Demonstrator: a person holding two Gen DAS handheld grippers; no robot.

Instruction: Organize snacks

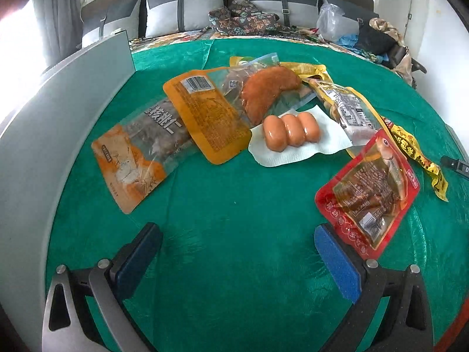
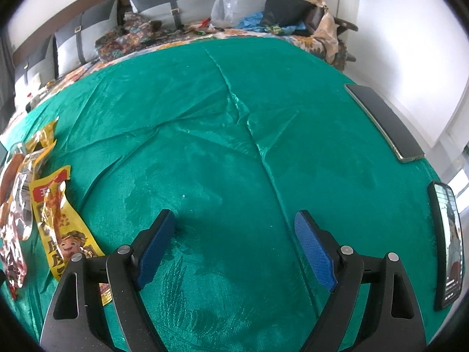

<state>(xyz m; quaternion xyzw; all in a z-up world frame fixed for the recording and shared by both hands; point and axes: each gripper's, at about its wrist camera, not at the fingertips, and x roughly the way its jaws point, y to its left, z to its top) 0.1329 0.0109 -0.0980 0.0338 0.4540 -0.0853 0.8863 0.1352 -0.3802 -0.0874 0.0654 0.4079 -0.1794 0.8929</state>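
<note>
Snack packs lie in a loose arc on the green cloth [image 1: 234, 205]. From the left: a clear-and-orange walnut bag [image 1: 140, 152], an orange pouch [image 1: 208, 114], a brown cutlet in clear wrap [image 1: 269, 91], three small sausages [image 1: 291, 131] on a white napkin [image 1: 328, 138], a silver-labelled pack [image 1: 348, 111], a red pouch [image 1: 369, 193] and a yellow wrapper [image 1: 416, 152]. My left gripper [image 1: 237, 237] stands open above bare cloth in front of the packs, its right pad close to the red pouch. My right gripper [image 2: 234, 234] is open over bare cloth, with a yellow cartoon pouch [image 2: 63, 228] to its left.
A grey panel [image 1: 58, 111] stands along the table's left edge. Two phones [image 2: 384, 120] [image 2: 448, 240] lie near the right edge of the green cloth [image 2: 234, 117]. Behind the table is a sofa with grey cushions [image 1: 181, 8], clothes and a plastic bag [image 1: 331, 20].
</note>
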